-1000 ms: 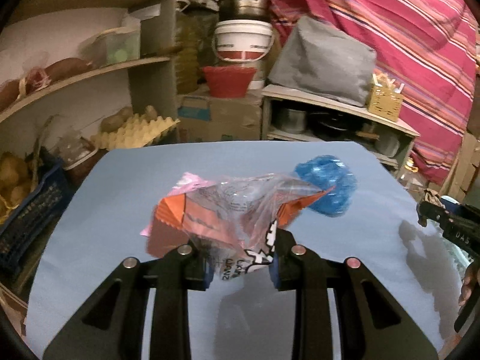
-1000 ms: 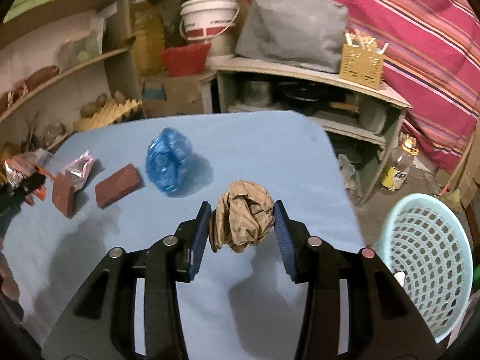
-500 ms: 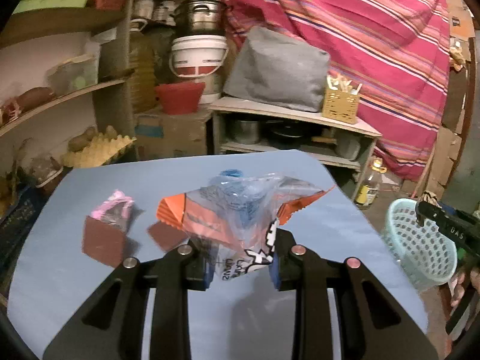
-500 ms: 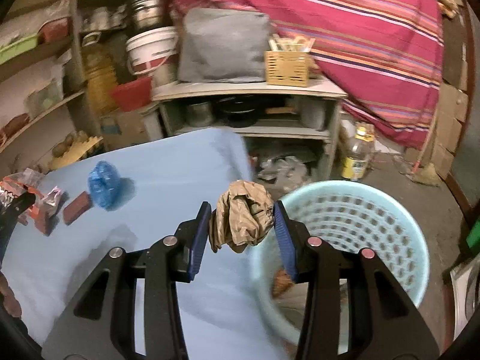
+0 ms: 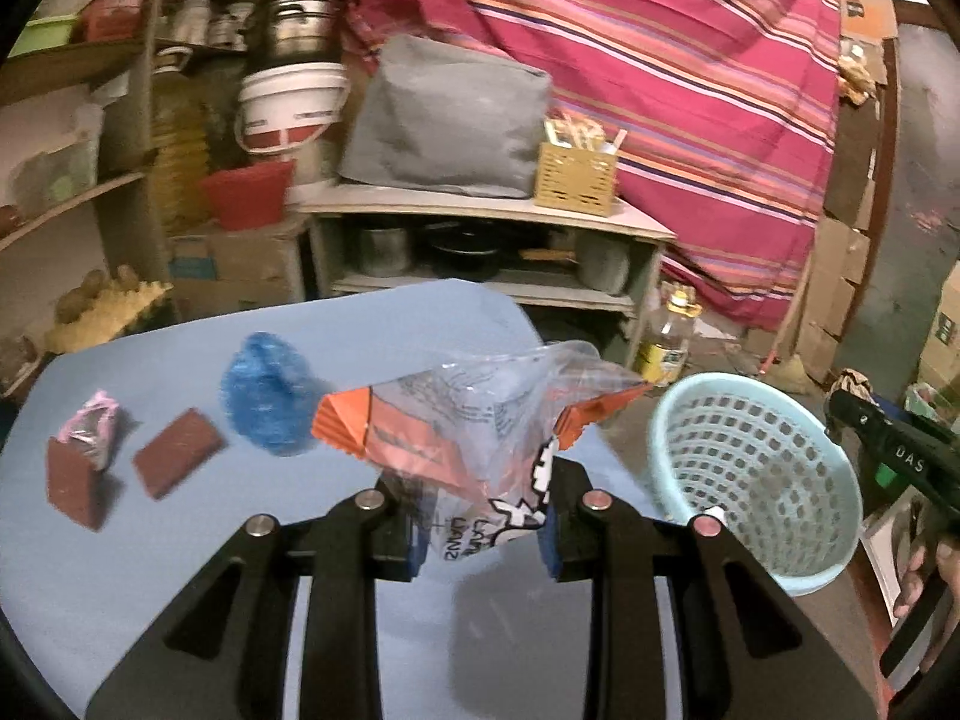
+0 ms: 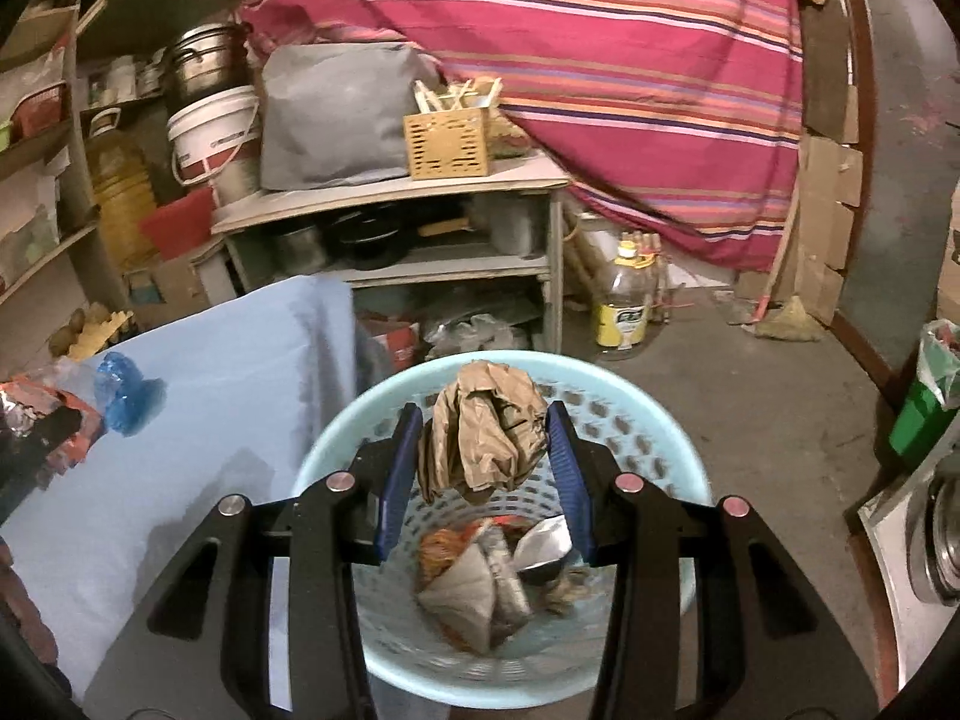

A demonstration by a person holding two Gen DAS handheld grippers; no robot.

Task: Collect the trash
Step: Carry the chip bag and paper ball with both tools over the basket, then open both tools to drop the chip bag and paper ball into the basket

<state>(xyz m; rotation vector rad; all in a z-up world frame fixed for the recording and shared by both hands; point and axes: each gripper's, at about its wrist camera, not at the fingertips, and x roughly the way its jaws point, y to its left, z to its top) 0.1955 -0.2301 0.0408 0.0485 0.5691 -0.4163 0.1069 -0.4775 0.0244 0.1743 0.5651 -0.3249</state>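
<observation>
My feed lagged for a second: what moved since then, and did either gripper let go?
The right gripper carried the crumpled brown paper from above the table to over the basket. The left gripper swung its plastic wrapper toward the basket too. Both stay clamped; nothing released.

The basket stands on the floor just right of the surface, with wrappers inside. The right tool holds crumpled paper above it. Shelves stand behind.
</observation>
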